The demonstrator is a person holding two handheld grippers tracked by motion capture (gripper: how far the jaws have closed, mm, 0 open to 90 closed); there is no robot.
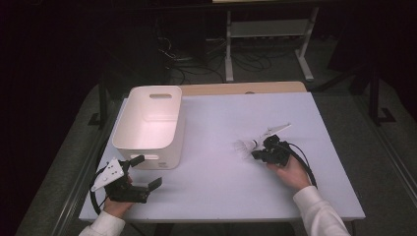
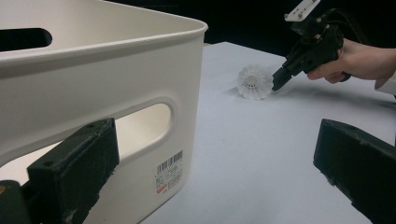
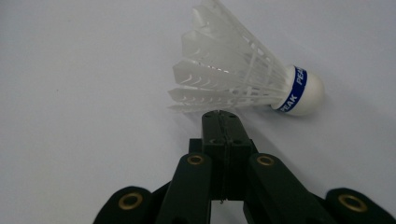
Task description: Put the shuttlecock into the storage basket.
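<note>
Currently the white plastic shuttlecock with a blue band at its cork lies on its side on the pale table top, well right of the white plastic handled bin. Right gripper: jaws pressed together, holding nothing, tips just at the skirt edge. Left gripper: jaws wide, empty, resting beside the bin's near wall. Risk: closed tips would nudge the light shuttlecock and roll it away. Likely the jaws must part first; pinching the thin skirt could also deform it.
</note>
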